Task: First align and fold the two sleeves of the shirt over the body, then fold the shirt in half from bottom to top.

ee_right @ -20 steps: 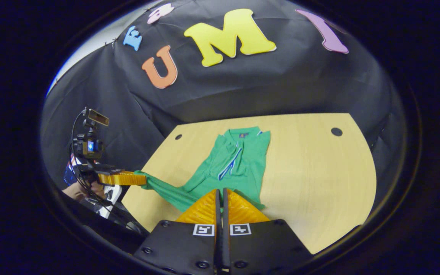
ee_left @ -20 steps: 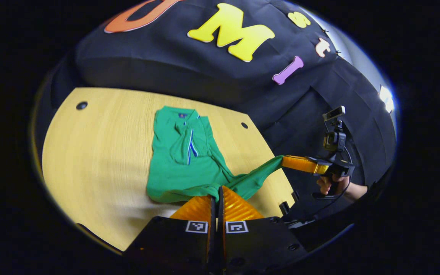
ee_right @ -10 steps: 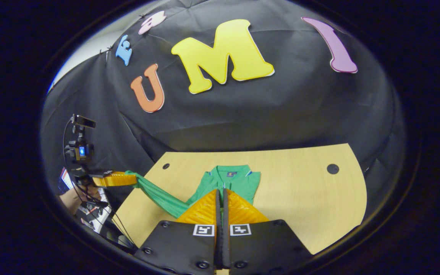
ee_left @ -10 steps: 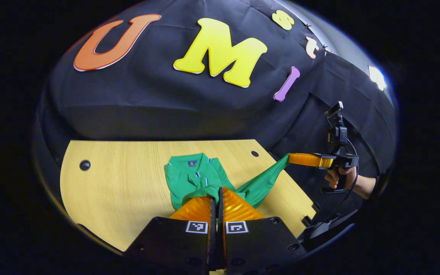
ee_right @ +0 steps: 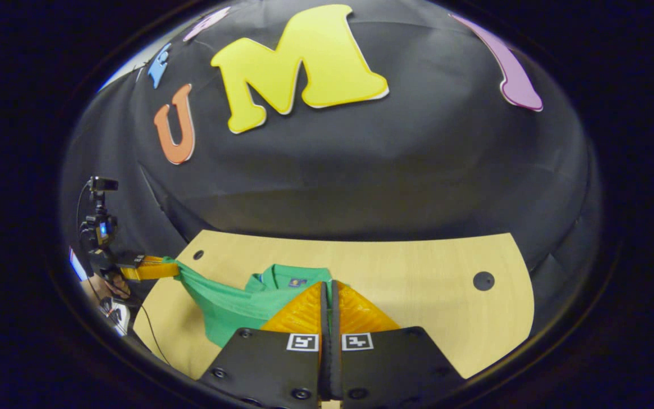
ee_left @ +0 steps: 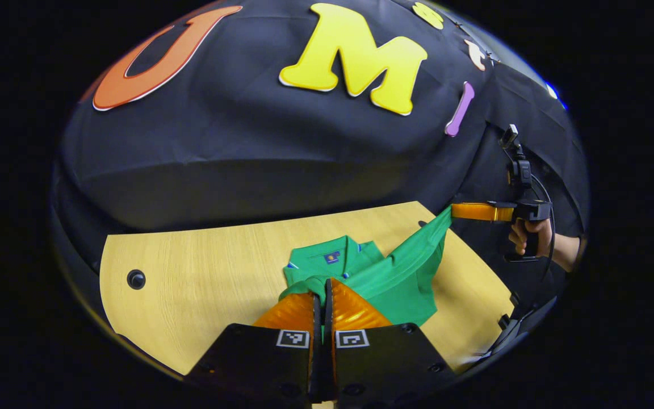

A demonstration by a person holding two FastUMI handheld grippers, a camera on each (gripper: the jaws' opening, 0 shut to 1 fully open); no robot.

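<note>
While the green polo shirt [ee_left: 395,278] lies on the wooden table [ee_left: 202,278] with its collar toward the booth wall, its bottom hem is lifted off the surface and stretched between the two grippers. The left gripper [ee_left: 320,295] has its fingers pressed together on one hem corner, and the right gripper [ee_right: 327,301] is likewise clamped on the other corner; each appears farther off in the other's view, held by a hand [ee_left: 523,236] (the cloth runs taut to its tip). Judging by the sleeves, which seem already laid over the body, the step in hand is the bottom-to-top fold.

To do it well, both corners should travel forward together at equal height, keeping the hem straight and lightly tensioned so no slack bunches in the middle, then come down with the hem square to the shoulders before the fingers part.

Against the frame a second ago, the hem has been carried much closer to the collar, less of the shirt's body lies exposed, and both views tilt more toward the wall.
</note>
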